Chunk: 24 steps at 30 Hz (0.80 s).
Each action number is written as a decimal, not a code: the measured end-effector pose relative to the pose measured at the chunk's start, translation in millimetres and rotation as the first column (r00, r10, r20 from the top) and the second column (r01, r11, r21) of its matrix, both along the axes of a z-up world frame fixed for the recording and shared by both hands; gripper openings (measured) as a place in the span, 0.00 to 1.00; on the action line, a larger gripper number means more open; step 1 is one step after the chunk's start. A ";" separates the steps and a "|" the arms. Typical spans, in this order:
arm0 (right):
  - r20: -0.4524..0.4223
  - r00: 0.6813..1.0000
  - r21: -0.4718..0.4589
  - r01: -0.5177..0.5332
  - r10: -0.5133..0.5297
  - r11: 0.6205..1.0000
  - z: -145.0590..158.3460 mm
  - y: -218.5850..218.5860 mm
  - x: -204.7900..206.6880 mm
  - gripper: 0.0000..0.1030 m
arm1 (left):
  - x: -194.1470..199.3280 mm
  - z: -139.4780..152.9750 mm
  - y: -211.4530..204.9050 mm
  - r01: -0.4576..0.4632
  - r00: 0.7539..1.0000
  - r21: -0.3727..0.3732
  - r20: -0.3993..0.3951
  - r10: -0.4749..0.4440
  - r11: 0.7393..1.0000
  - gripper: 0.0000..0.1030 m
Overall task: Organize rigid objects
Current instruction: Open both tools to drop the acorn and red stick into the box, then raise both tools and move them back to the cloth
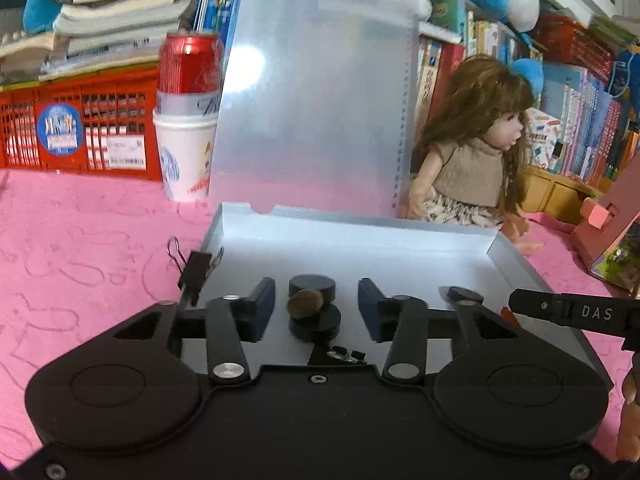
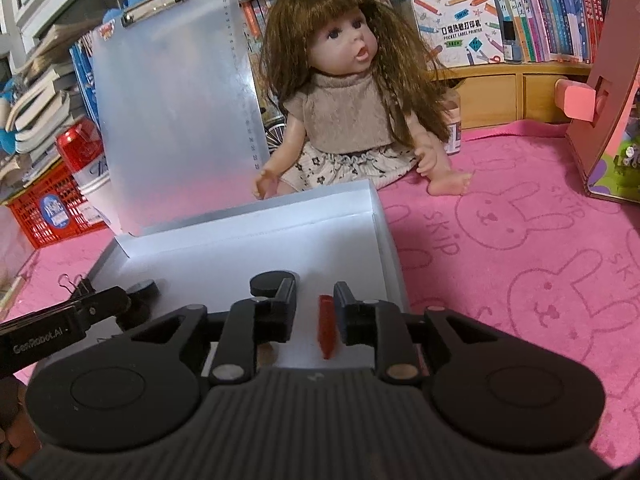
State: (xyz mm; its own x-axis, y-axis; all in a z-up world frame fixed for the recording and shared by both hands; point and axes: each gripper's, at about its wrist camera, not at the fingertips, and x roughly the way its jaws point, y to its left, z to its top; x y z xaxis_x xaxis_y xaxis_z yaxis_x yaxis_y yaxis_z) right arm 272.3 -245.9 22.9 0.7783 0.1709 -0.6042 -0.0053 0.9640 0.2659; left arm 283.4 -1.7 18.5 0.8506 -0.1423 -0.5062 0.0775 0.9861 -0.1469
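Note:
A shallow white box [image 1: 360, 224] lies open on the pink cloth. Inside it, between the fingers of my left gripper [image 1: 316, 308], sit two black discs [image 1: 312, 285] with a brown coin [image 1: 306, 304] lying across them; the pads touch none of them. A third black disc [image 1: 464, 295] lies further right. A black binder clip [image 1: 194, 270] is clipped to the box's left wall. My right gripper [image 2: 316, 312] hangs over the box [image 2: 248, 216] with its jaws apart. A red piece [image 2: 326, 326] lies on the floor between them, close to the right finger.
A translucent clipboard [image 1: 312, 92] stands behind the box, a doll [image 2: 344, 92] beside it. A red can [image 1: 188, 64] stands on a white cup, next to a red crate [image 1: 76, 128]. A pink cardboard house [image 2: 600, 112] is on the right, with books behind.

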 end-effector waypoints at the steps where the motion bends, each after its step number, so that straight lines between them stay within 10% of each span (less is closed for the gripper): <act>1: 0.004 1.000 0.001 -0.001 0.001 1.000 1.4 -0.4 -1.3 0.41 | -2.0 2.6 -1.1 0.003 1.000 0.004 0.005 -0.003 1.000 0.48; 24: 0.137 0.977 -0.091 -0.150 0.162 0.984 37.3 14.4 -82.3 0.79 | -91.0 24.8 -16.9 0.115 0.993 0.067 0.030 -0.117 0.991 0.67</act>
